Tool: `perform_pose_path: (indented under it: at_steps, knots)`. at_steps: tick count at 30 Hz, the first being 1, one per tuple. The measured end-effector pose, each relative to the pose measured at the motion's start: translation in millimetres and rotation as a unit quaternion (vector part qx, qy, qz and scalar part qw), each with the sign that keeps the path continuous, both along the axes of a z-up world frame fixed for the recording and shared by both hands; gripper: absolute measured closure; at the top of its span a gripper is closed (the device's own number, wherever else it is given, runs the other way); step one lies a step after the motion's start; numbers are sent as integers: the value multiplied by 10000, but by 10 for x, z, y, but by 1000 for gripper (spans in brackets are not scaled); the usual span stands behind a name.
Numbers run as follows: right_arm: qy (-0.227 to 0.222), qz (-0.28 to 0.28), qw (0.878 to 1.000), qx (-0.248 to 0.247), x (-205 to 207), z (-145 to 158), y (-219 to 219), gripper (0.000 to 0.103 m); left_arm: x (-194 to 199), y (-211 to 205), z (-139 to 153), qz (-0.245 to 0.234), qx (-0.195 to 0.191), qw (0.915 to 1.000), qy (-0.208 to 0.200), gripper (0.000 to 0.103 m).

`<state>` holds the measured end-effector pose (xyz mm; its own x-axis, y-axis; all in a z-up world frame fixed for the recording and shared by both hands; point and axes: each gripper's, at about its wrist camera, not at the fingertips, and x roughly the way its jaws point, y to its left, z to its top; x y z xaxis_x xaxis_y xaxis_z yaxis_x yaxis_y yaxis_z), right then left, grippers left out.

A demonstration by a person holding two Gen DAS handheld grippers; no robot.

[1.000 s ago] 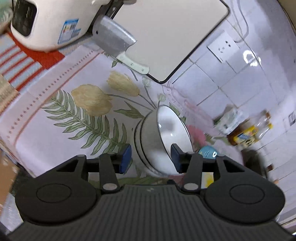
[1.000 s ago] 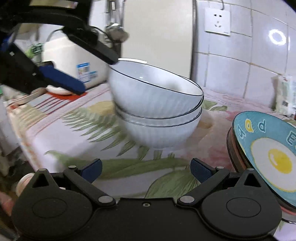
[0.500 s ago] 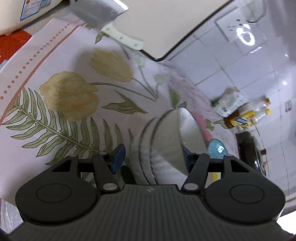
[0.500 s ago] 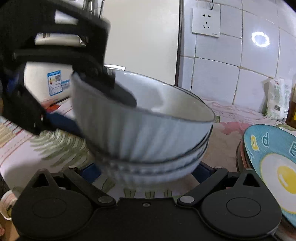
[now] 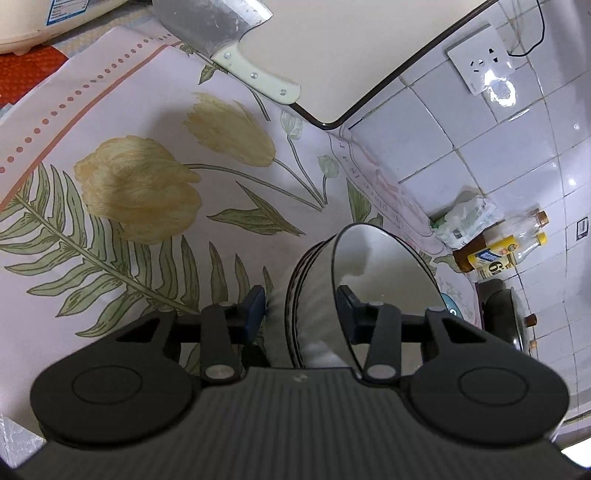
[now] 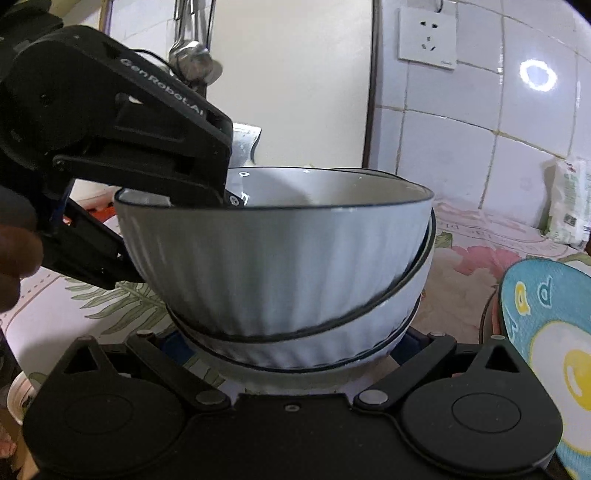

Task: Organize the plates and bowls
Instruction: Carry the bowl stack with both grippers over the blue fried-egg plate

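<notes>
A stack of white ribbed bowls (image 6: 280, 266) with dark rims stands on the flowered cloth (image 5: 147, 122). My left gripper (image 5: 300, 306) straddles the top bowl's (image 5: 384, 280) near wall, one finger inside the rim and one outside. Its jaws are closing and its pads meet that wall. In the right wrist view this gripper (image 6: 140, 177) comes in from the upper left, and the top bowl sits tilted in the one under it. My right gripper (image 6: 288, 350) is open, low at the stack's base, with a finger on either side and its pads hidden behind the bowls.
A blue plate with an egg picture (image 6: 546, 350) lies just right of the bowls. A cleaver (image 5: 221, 33) rests by a cutting board (image 5: 351, 48) at the back. Bottles (image 5: 498, 254), a bag (image 5: 465, 218) and a dark pan (image 5: 502, 310) stand along the tiled wall. A hand (image 6: 14, 258) shows at the left.
My left gripper came down over the top bowl's rim, widened its jaws, then narrowed them on the wall. My right gripper moved in close under the stack. The top bowl now sits tilted.
</notes>
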<state>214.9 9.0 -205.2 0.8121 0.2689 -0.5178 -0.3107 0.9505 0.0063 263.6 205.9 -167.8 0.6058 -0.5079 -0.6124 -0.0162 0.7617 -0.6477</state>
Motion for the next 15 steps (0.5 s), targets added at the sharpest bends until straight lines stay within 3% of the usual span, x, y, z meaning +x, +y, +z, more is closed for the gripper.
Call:
perform_pose_path:
  at_steps: [6, 10, 15]
  knots:
    - [27, 231, 9996, -135, 105, 26, -3, 0, 32, -6, -70, 169, -167, 9997, 48, 60]
    - [17, 488, 9984, -270, 121, 33, -4, 0, -5, -80, -18, 41, 235, 9996, -136, 61]
    - [7, 731, 9970, -244, 133, 33, -38, 0, -58, -60, 3, 116, 282, 9995, -129, 61]
